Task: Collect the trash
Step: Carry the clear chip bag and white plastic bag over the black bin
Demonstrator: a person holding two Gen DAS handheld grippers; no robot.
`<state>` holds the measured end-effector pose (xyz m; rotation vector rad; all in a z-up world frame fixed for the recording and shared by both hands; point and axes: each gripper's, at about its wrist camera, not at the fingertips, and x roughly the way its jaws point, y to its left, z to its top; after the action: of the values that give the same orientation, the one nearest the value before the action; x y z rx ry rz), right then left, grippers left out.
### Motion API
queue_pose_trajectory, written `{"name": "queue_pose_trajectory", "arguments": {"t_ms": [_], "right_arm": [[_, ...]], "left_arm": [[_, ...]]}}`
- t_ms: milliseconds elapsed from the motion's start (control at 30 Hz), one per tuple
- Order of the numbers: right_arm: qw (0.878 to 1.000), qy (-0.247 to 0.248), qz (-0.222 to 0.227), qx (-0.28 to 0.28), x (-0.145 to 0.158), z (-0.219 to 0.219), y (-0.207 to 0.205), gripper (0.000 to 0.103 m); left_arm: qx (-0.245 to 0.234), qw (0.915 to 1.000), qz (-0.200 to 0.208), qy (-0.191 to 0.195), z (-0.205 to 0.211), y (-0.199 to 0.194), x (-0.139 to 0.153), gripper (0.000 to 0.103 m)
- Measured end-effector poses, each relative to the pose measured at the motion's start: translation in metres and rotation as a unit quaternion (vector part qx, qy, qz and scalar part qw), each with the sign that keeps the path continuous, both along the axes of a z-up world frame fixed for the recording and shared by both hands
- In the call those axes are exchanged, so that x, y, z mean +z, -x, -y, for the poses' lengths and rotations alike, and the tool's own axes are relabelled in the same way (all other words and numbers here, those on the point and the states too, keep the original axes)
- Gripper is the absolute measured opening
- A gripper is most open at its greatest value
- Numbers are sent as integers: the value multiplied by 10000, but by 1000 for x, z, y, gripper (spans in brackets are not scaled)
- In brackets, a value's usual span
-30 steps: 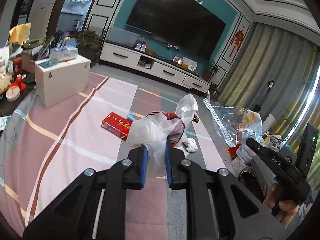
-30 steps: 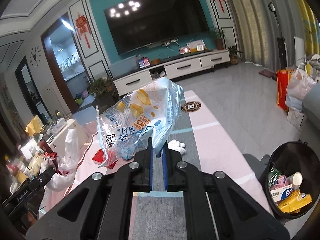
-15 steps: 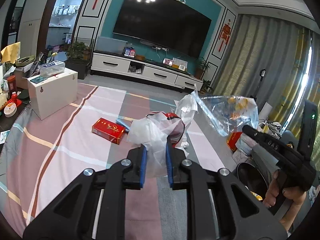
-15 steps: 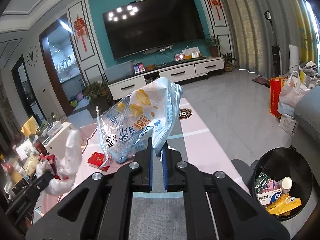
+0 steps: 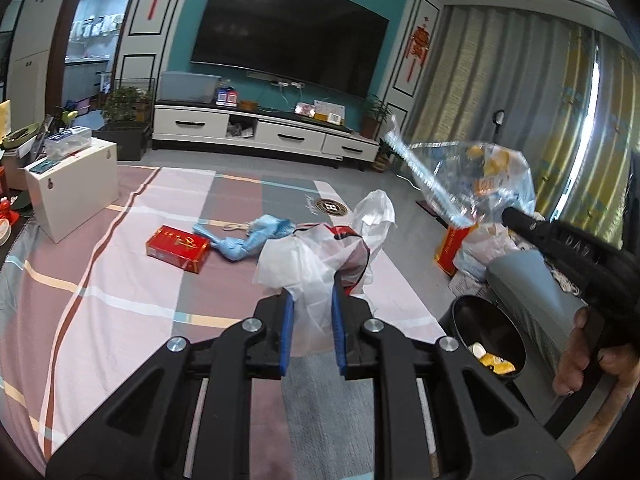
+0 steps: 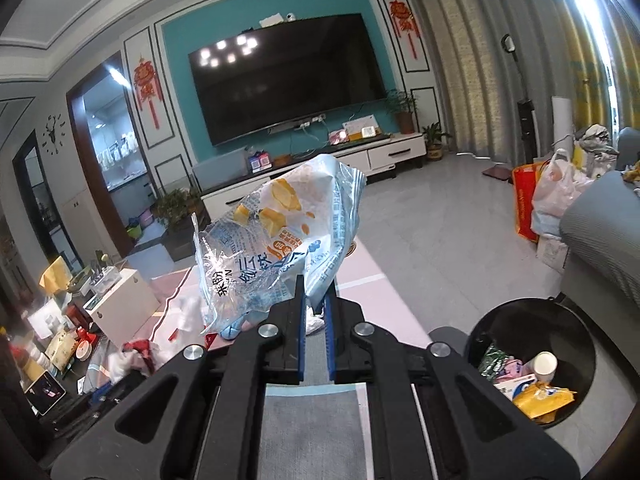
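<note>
My left gripper (image 5: 311, 300) is shut on a crumpled white plastic bag (image 5: 316, 256) with red inside, held above the striped cloth. My right gripper (image 6: 314, 292) is shut on a clear blue-and-yellow printed snack wrapper (image 6: 276, 240), held up in the air; it also shows in the left wrist view (image 5: 476, 184) at the right. A black trash bin (image 6: 576, 328) holding several wrappers and a cup stands on the floor at lower right, and shows in the left wrist view (image 5: 460, 312).
A red box (image 5: 178, 248) and a crumpled blue bag (image 5: 248, 236) lie on the striped cloth (image 5: 120, 280). A white box (image 5: 72, 188) stands at the left. A grey sofa (image 6: 600, 232) and full bags (image 6: 556, 196) are at the right. TV cabinet (image 5: 264, 132) at back.
Both grippers have risen and swung right toward the bin with their loads. The blue bag on the cloth has come into view in the left wrist view.
</note>
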<state>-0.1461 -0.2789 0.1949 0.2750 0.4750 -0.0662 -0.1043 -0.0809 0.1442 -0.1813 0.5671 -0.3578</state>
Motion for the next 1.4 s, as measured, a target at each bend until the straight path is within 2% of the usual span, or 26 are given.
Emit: {"name": "queue_pose_trajectory", "arguments": {"t_ms": [167, 433, 700, 867, 1100, 1300, 1400], "right_arm": [[9997, -24, 10, -229, -3, 13, 19, 9], [9961, -70, -93, -874, -13, 40, 25, 9], [9923, -209, -163, -1207, -24, 68, 33, 9], [9879, -348, -151, -1501, -29, 90, 43, 9], [9748, -553, -191, -2154, -41, 132, 67, 9], [9556, -692, -395, -2838, -55, 168, 84, 9], [9474, -760, -552, -3061, -65, 179, 87, 9]], "left_arm": [[-229, 9997, -70, -10, 14, 6, -3, 18], [-555, 9982, -173, -118, 54, 9, -10, 18], [-912, 9952, 52, -352, 106, 15, -11, 18], [-1204, 9920, -29, -387, 133, 13, -16, 18], [-1582, 9873, -109, -31, 168, 4, -18, 18], [-2140, 9760, -210, 349, 208, -4, -20, 18], [-2451, 9673, -377, 528, 228, -9, -26, 18]]}}
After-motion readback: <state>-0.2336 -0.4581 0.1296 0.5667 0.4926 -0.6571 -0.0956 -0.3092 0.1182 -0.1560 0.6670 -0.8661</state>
